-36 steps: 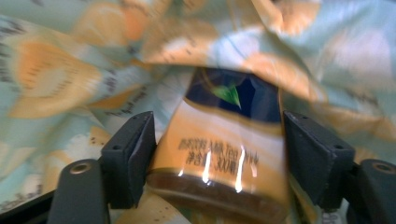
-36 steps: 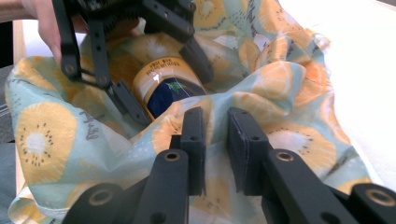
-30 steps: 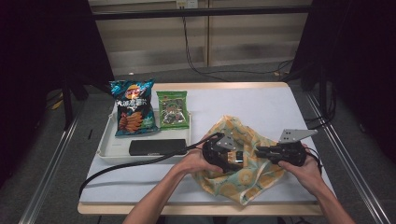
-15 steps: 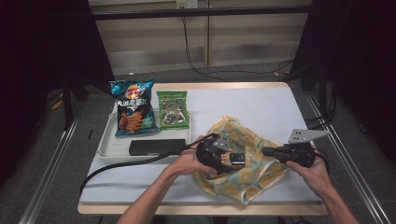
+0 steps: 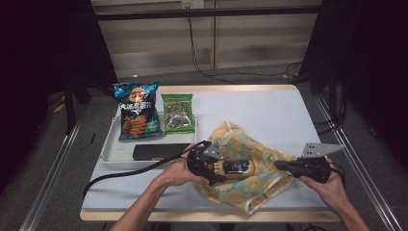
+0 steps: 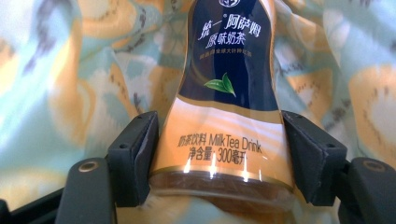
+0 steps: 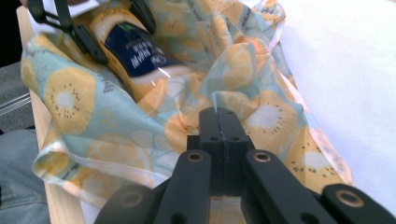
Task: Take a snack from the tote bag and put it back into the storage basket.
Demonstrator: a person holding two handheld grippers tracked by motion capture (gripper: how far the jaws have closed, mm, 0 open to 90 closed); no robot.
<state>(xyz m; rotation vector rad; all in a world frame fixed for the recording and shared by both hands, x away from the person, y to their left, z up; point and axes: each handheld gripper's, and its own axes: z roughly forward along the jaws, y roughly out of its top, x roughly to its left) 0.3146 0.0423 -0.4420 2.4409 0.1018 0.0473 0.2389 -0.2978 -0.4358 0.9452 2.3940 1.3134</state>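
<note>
A bottle of milk tea (image 5: 238, 167) with a dark blue and tan label lies on its side on a cloth printed with yellow fruit slices (image 5: 250, 190) at the table's front. My left gripper (image 5: 214, 168) is shut on the bottle's base end. In the left gripper view both pads press the sides of the bottle (image 6: 224, 93), with the cloth (image 6: 70, 93) beneath it. My right gripper (image 5: 279, 165) sits at the cloth's right side. Its jaws (image 7: 219, 116) are shut, with a raised fold of the cloth (image 7: 261, 116) pinched at the tips. The bottle (image 7: 135, 51) lies beyond it.
A white tray (image 5: 115, 155) at the left holds a blue chips bag (image 5: 137, 110), a green snack bag (image 5: 179, 113) and a flat black box (image 5: 159, 151). A black cable (image 5: 120, 173) trails off the table's front left. The wooden front edge (image 5: 144, 215) is close.
My left gripper has shifted left with the bottle. My right gripper has moved right, drawing the cloth's right side out with it.
</note>
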